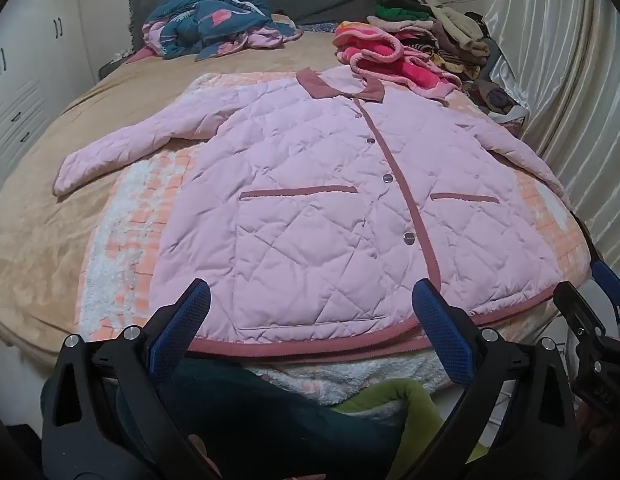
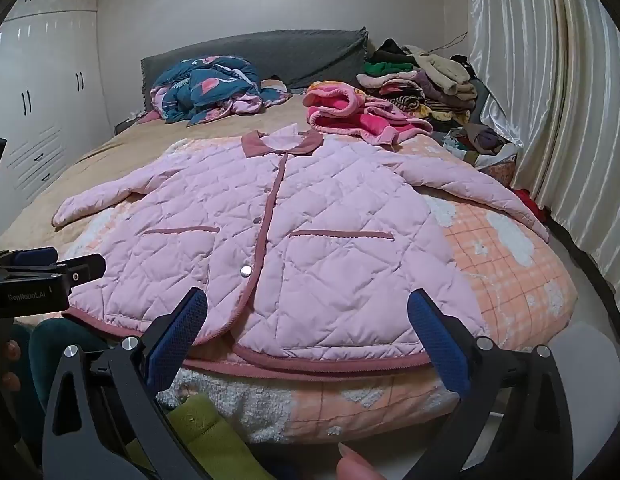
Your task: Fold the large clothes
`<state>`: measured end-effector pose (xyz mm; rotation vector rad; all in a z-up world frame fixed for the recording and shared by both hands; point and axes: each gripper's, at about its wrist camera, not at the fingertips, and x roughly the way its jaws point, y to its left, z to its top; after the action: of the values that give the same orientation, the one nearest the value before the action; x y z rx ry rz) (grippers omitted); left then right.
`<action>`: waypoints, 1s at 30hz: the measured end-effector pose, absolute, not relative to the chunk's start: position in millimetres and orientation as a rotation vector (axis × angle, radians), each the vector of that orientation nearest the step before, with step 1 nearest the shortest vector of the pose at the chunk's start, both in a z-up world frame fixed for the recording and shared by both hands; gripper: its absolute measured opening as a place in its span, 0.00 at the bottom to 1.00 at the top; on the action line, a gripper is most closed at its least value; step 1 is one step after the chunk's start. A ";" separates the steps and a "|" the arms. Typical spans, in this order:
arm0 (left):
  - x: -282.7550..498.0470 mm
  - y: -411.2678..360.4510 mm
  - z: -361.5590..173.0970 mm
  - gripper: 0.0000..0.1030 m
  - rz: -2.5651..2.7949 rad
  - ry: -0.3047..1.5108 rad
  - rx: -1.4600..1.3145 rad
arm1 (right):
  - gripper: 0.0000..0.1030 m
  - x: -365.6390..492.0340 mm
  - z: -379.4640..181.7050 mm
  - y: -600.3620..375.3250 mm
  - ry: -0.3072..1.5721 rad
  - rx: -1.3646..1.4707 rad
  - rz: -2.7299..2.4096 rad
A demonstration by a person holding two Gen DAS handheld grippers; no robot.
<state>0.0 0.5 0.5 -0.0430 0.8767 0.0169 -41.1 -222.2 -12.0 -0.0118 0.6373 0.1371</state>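
A pink quilted jacket (image 1: pixel 310 200) (image 2: pixel 310 240) with dusty-rose trim lies buttoned and spread flat on the bed, collar away from me, both sleeves stretched out sideways. Its hem runs along the bed's near edge. My left gripper (image 1: pixel 314 320) hangs open just above the hem, left of the button placket, with nothing between its blue pads. My right gripper (image 2: pixel 310 324) is open too, over the hem on the right half of the jacket, holding nothing. The left gripper (image 2: pixel 49 276) also shows at the left edge of the right wrist view.
The jacket rests on an orange-and-white checked blanket (image 2: pixel 510 264) over a tan bed cover (image 1: pixel 49 208). Behind it lie a pink fleece garment (image 1: pixel 390 60), a blue patterned heap (image 1: pixel 213 20) and a stack of clothes (image 1: pixel 438 28). Curtains (image 2: pixel 550 100) hang right, wardrobes (image 2: pixel 41 92) left.
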 end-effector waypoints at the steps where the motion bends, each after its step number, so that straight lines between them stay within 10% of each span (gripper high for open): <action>1: 0.1 0.6 0.8 0.92 0.017 0.876 -0.046 | 0.96 -41.3 -11.9 -222.1 0.639 -0.011 0.139; 30: -3.6 -3.5 7.4 0.92 0.004 0.855 -0.044 | 0.96 -44.9 -5.3 -224.9 0.621 -0.014 0.137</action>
<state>-3.6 -3.5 7.4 -0.0442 0.8546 0.0041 -44.9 -224.9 -5.3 -0.0145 0.6214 0.1367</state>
